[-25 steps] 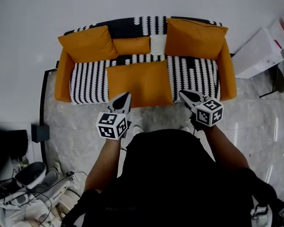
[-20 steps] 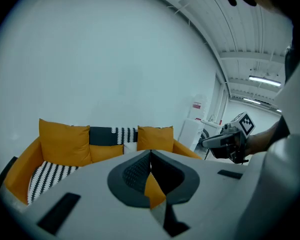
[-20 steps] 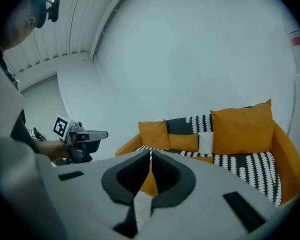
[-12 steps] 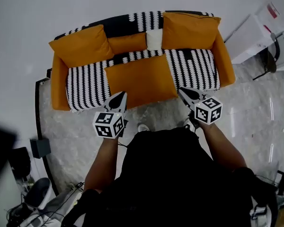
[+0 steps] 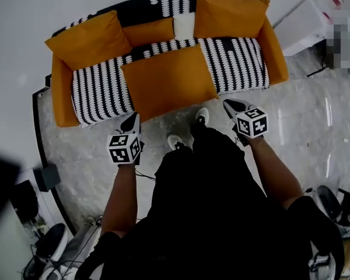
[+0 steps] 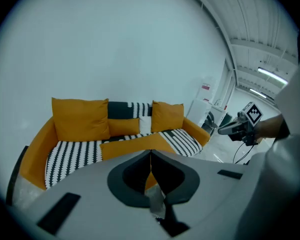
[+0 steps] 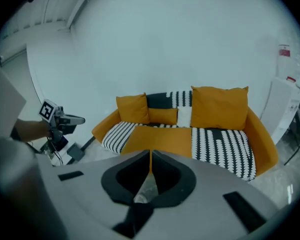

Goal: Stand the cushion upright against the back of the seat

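Left tool [image 5: 131, 122] & right tool [image 5: 232, 105] sank, both closed, empty; we'd open, pinch cushion [image 5: 169, 80] front corners, tip to backrest [image 5: 163, 2].

A cushion [image 5: 168, 81] lies flat on the sofa [image 5: 100, 92].

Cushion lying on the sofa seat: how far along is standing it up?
Nothing is done yet: the big orange cushion lies flat on the seat. Nothing is in hand: the left gripper and right gripper are shut, empty, short of the sofa. Left: grasp it, lean it on the backrest.
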Action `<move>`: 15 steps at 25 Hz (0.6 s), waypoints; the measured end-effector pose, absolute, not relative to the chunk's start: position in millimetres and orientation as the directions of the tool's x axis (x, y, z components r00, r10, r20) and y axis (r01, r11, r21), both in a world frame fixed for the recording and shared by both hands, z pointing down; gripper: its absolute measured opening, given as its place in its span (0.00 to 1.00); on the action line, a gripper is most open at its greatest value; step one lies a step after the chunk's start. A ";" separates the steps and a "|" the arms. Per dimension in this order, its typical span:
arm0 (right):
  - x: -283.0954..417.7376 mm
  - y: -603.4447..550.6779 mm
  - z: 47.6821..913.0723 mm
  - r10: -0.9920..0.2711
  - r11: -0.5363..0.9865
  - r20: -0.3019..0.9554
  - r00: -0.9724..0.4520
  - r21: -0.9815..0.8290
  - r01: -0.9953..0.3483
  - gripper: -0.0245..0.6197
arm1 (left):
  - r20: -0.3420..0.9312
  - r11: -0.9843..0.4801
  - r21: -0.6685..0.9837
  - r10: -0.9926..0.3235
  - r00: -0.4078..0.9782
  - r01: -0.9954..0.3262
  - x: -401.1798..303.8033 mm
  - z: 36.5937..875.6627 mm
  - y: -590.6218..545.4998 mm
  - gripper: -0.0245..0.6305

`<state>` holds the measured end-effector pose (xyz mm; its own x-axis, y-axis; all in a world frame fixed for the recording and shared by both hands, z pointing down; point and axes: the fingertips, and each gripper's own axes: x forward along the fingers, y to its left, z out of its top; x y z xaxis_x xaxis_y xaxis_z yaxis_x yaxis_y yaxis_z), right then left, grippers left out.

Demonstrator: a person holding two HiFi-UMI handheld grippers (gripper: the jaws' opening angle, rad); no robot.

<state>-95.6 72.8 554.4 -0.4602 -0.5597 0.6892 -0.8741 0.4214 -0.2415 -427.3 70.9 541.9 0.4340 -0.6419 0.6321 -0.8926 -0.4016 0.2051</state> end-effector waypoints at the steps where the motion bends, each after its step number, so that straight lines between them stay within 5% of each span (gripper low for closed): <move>1: -91.6 73.6 568.7 -0.538 0.430 0.721 -0.437 -0.211 -0.878 0.10 | 0.658 -0.385 0.192 -0.632 0.409 -0.903 -434.2 556.3 73.5 0.07; 8: -42.7 74.0 687.6 -0.397 0.400 0.875 -0.277 -0.107 -0.910 0.10 | 0.832 -0.330 0.101 -0.489 0.262 -0.938 -466.6 665.0 94.0 0.07; 15: -23.6 92.1 782.3 -0.173 0.431 0.965 -0.195 -0.104 -0.896 0.10 | 0.970 -0.338 0.052 -0.208 0.129 -0.940 -506.9 768.5 141.0 0.07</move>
<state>-23.6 92.1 782.3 -0.1950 -0.1735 0.9653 -0.8963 0.4311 -0.1036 -506.9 141.0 768.5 0.1287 -0.2080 0.9696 -0.9395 -0.3384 0.0522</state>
